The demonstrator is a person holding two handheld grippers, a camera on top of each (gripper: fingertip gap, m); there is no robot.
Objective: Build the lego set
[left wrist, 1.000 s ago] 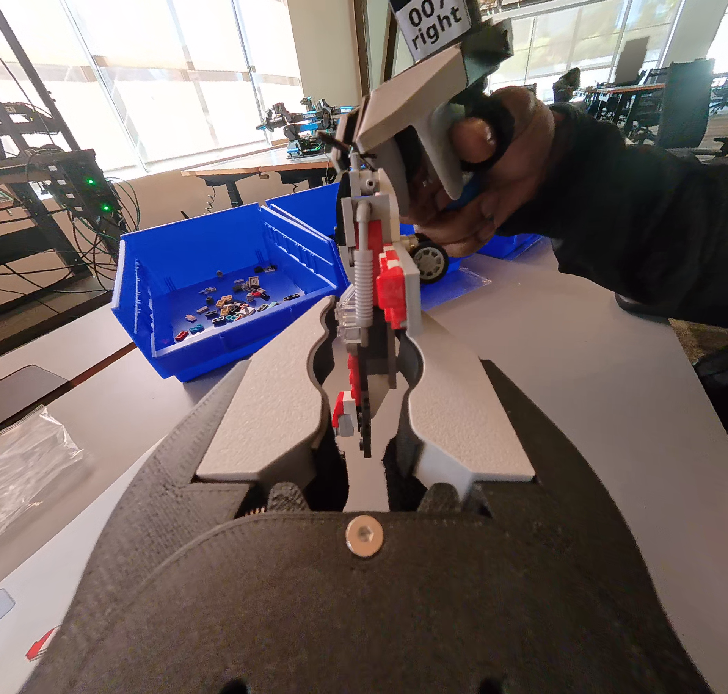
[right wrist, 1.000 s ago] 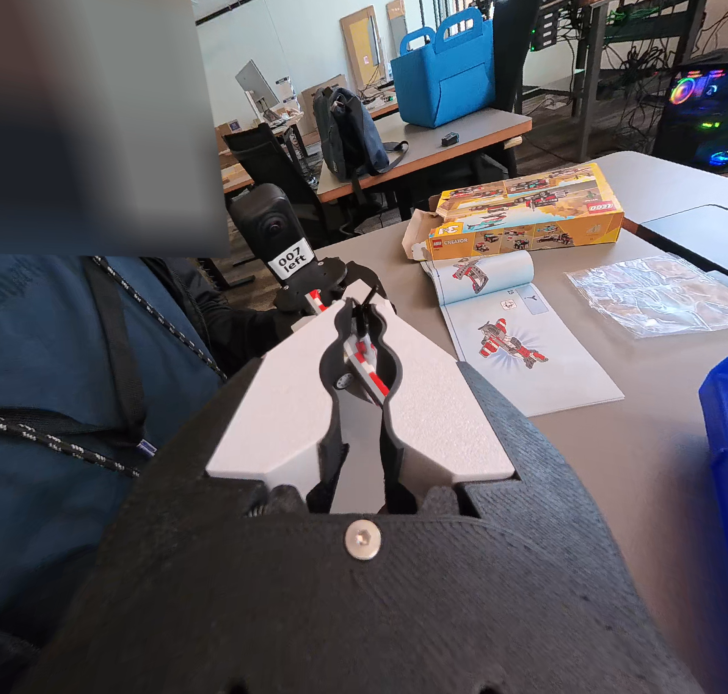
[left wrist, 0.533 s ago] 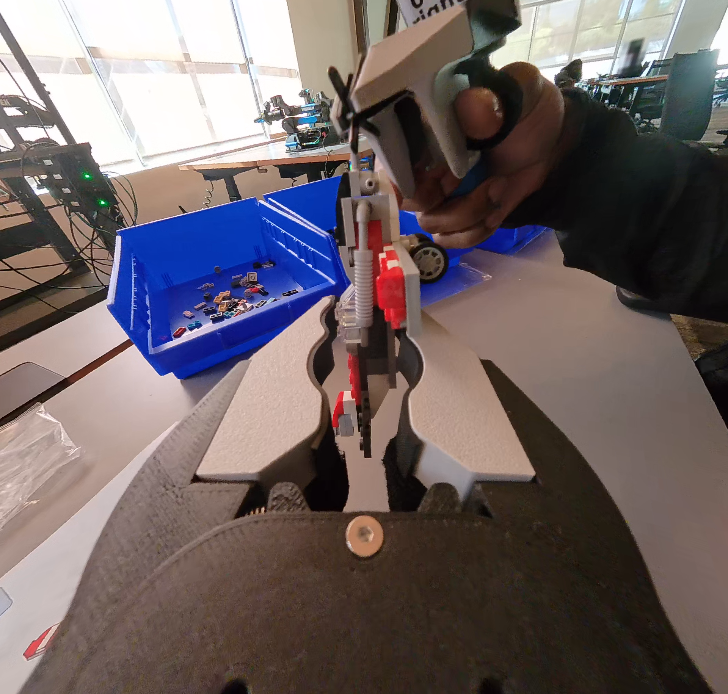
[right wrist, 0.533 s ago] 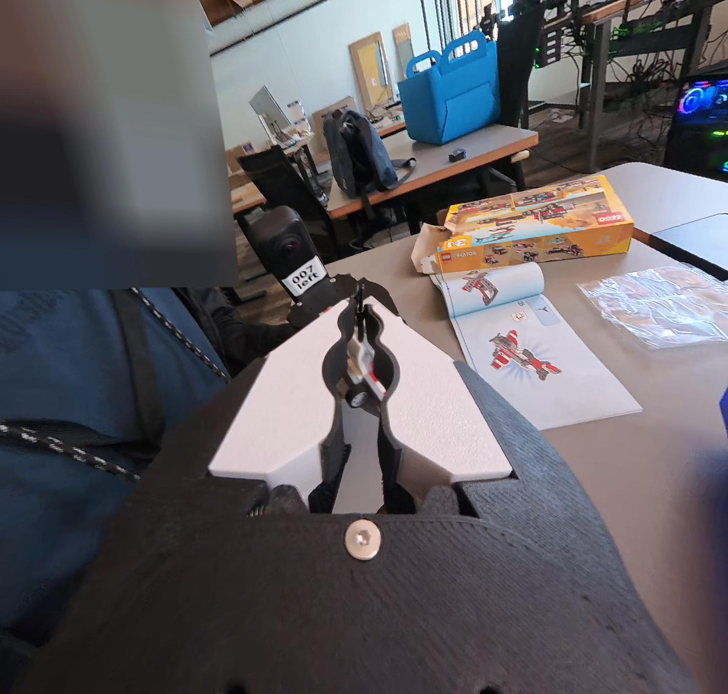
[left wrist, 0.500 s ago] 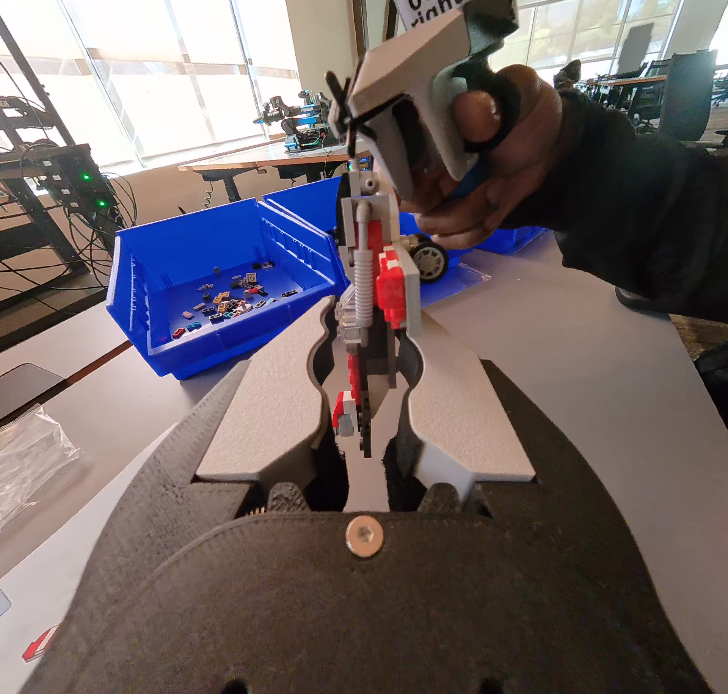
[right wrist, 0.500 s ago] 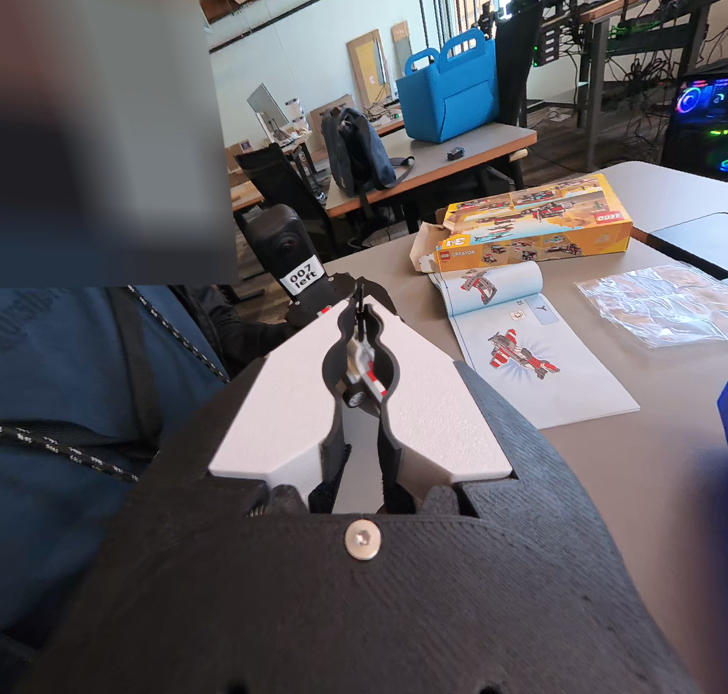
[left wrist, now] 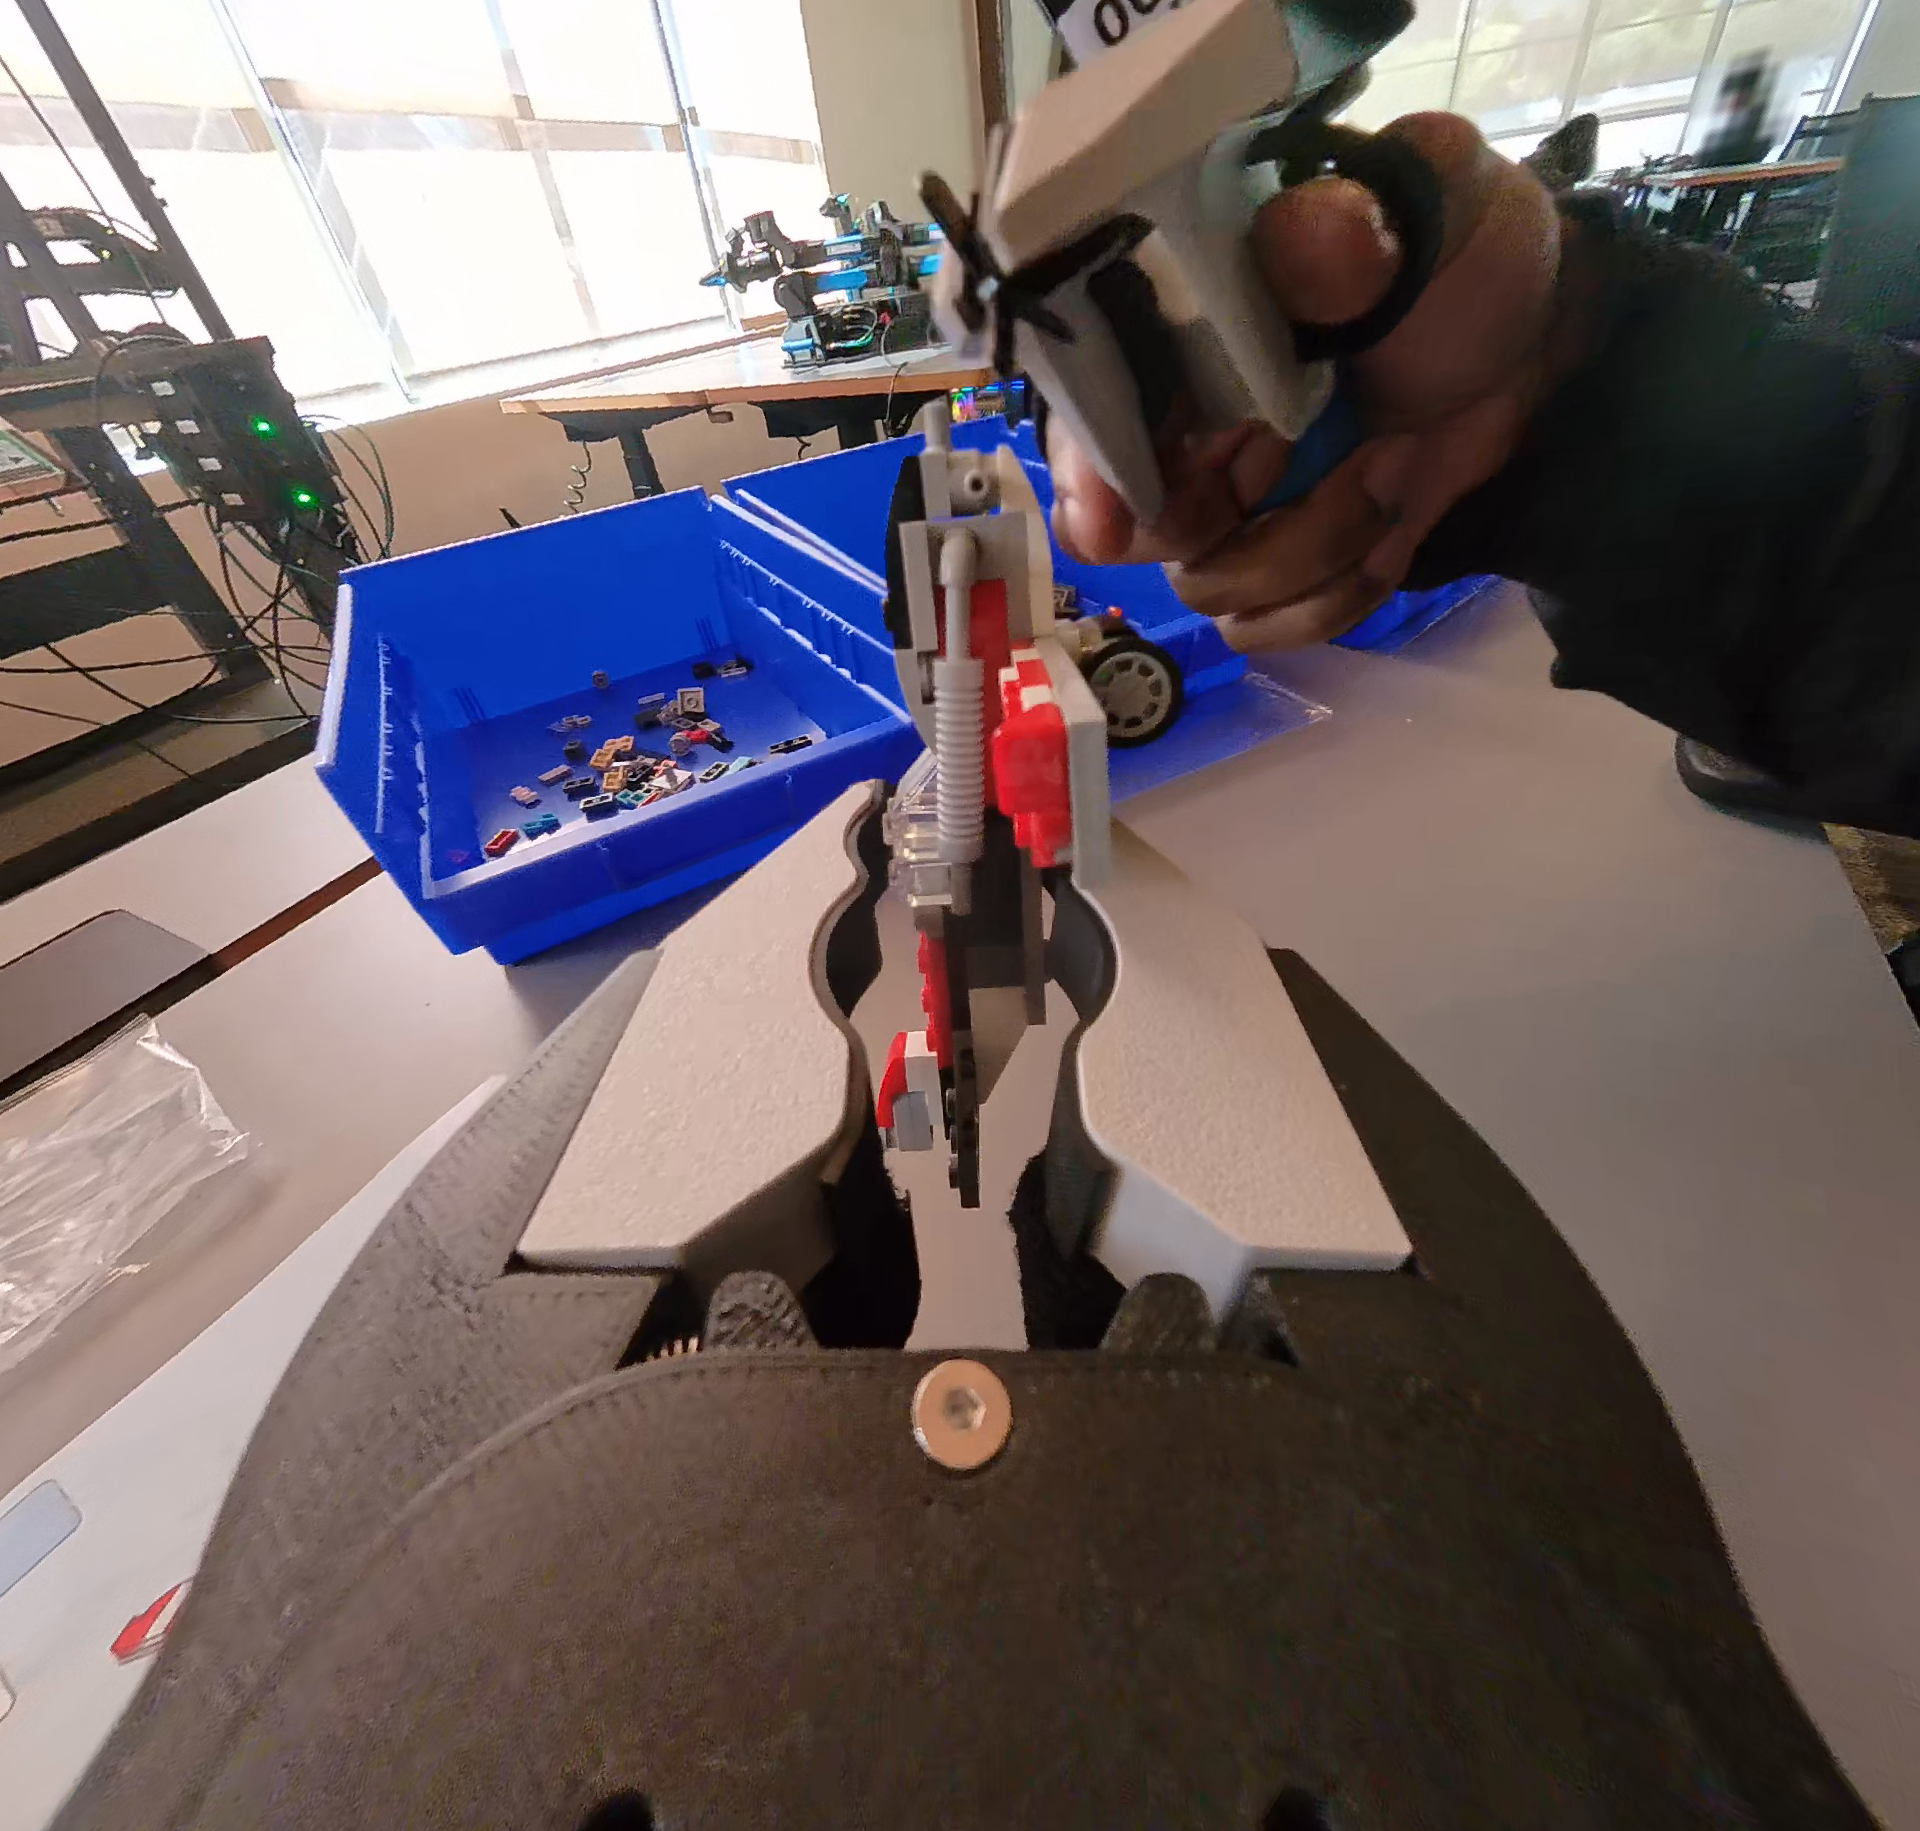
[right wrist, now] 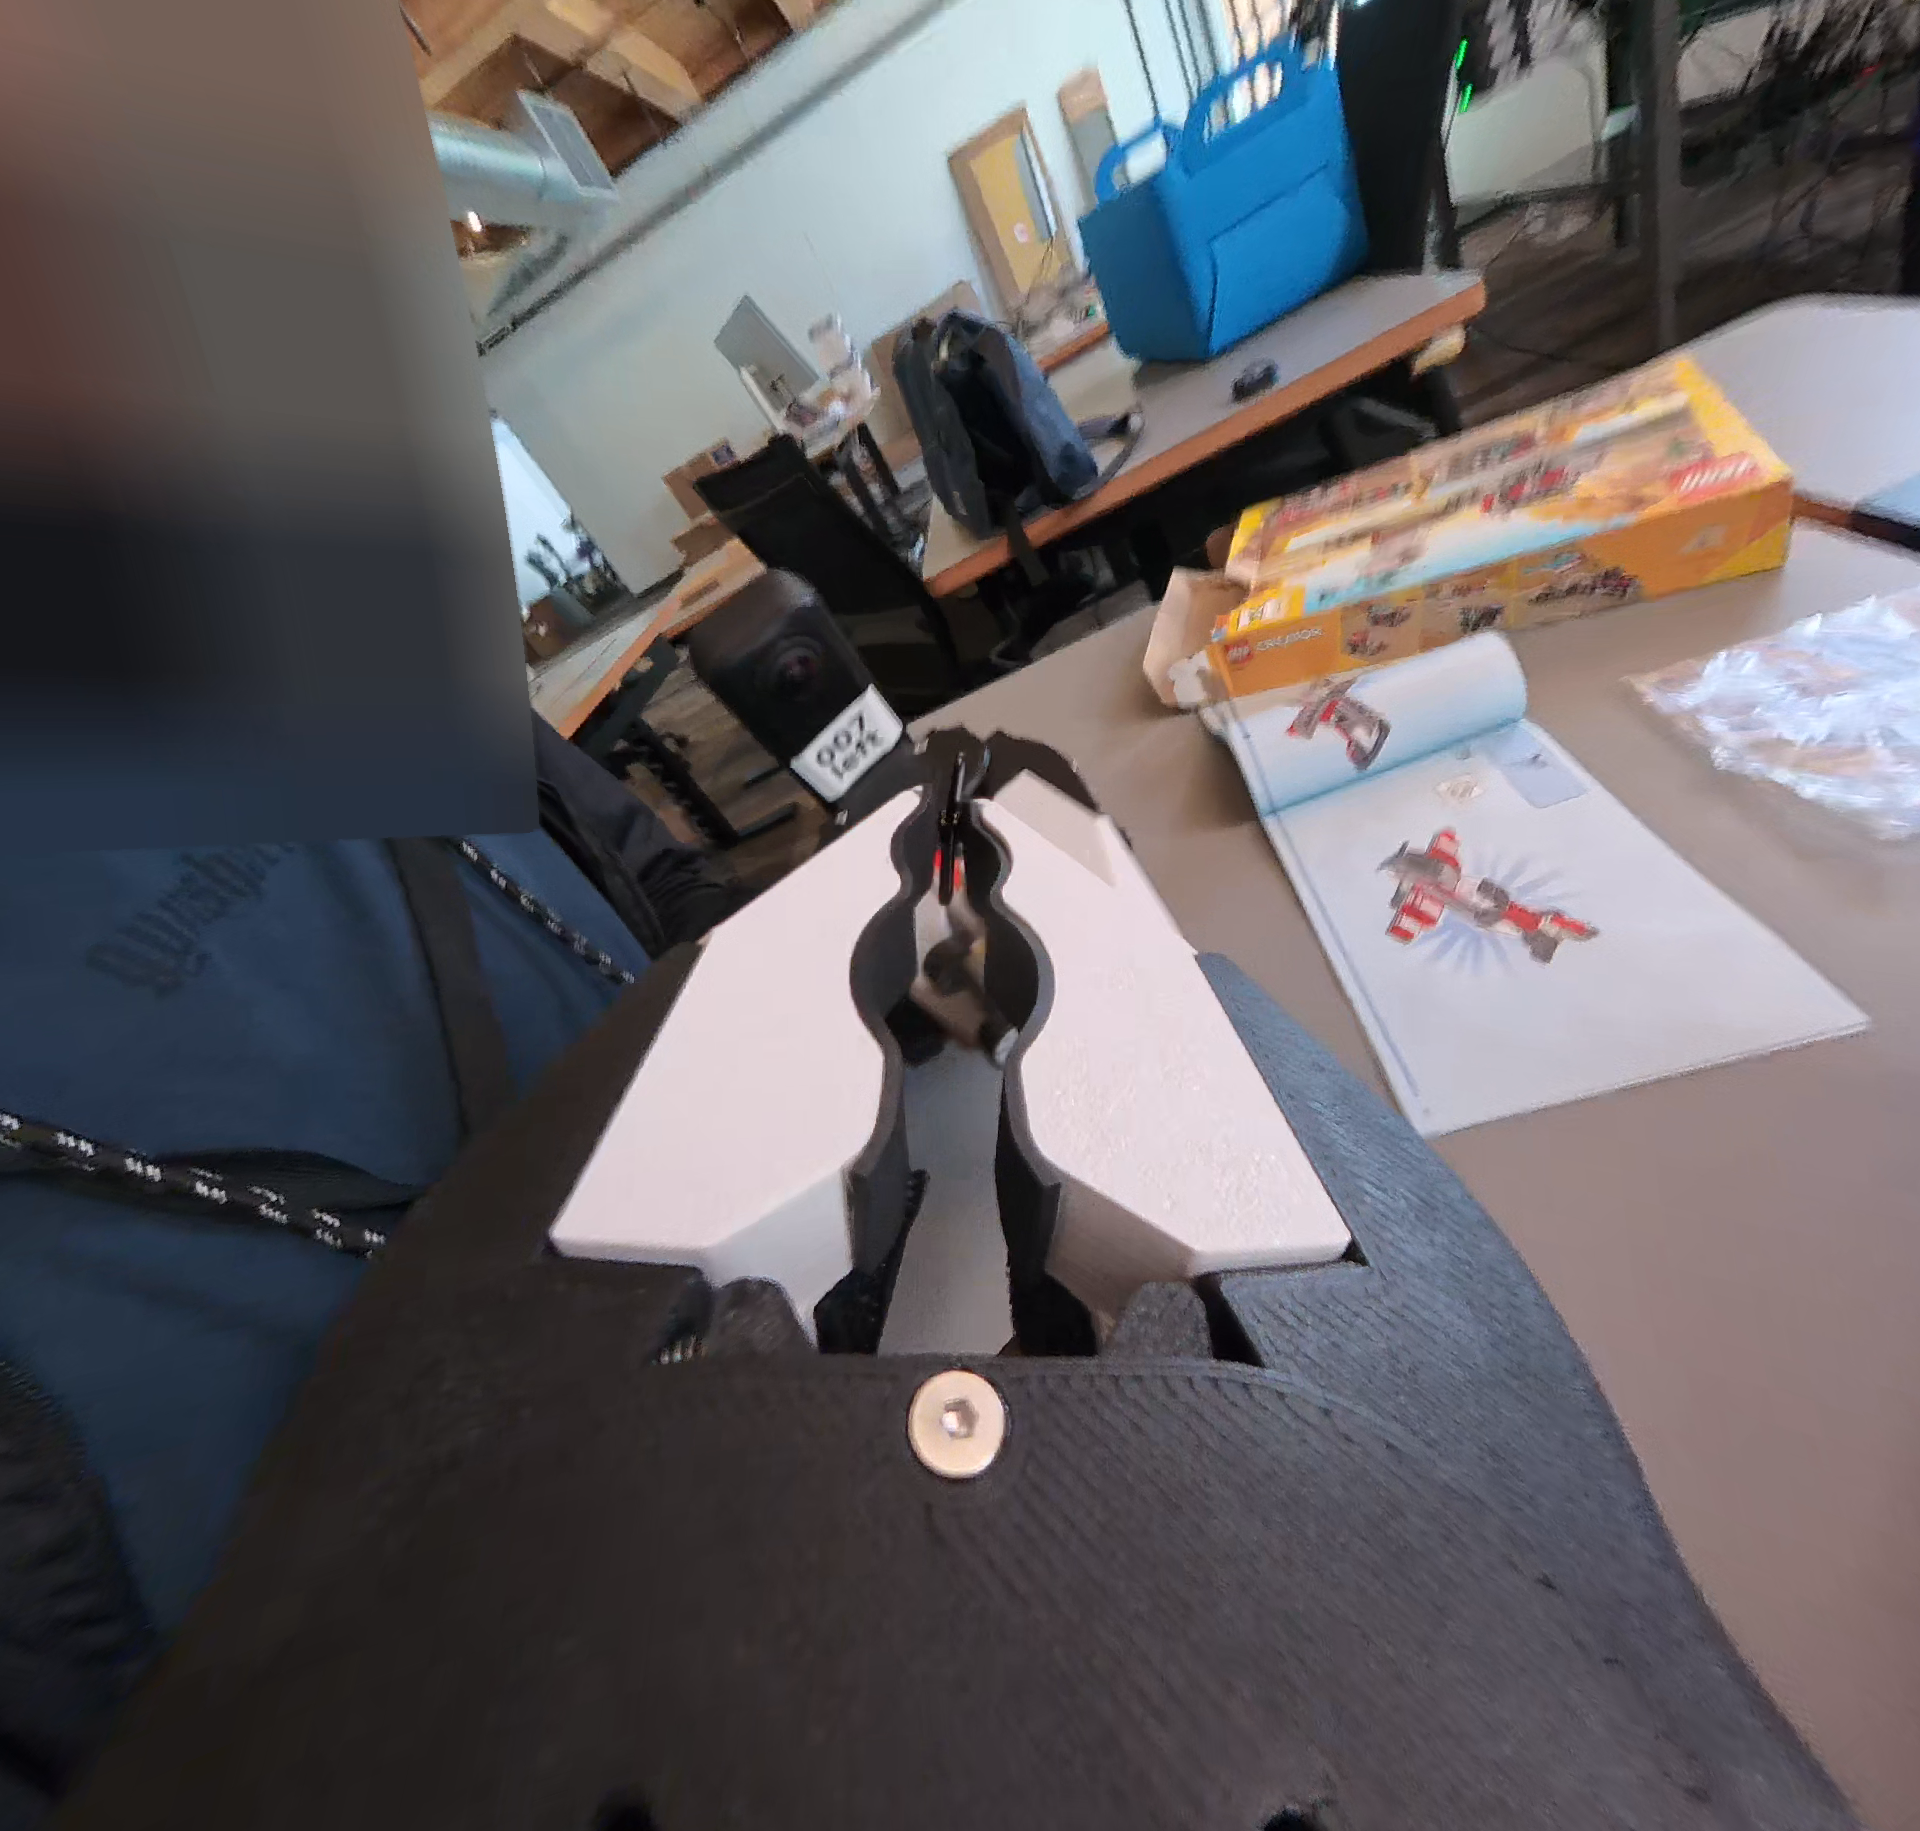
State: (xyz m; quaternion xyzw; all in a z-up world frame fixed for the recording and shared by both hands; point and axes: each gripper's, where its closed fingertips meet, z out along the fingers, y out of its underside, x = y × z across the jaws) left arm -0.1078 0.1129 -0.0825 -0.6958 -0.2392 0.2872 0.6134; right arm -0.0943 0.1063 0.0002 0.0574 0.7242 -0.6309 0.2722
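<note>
Red-and-grey lego model (left wrist: 977, 805) stands upright, long axis vertical, clamped in the left gripper (left wrist: 971, 960) above the bench (left wrist: 1507, 1002). The right gripper (left wrist: 1023, 327) hovers just above its top, pinching a thin black piece (right wrist: 951, 836), so the joining move runs downward. White stickers on both grippers and the yellow lego box (right wrist: 1507, 534) carry print.

bin (left wrist: 582, 742) behind left gripper (left wrist: 966, 908), loose pieces (left wrist: 623, 758) inside | booklet (right wrist: 1507, 908) on table (right wrist: 1662, 1262), box (right wrist: 1507, 545) behind it, plastic bag (right wrist: 1808, 701) right
</note>
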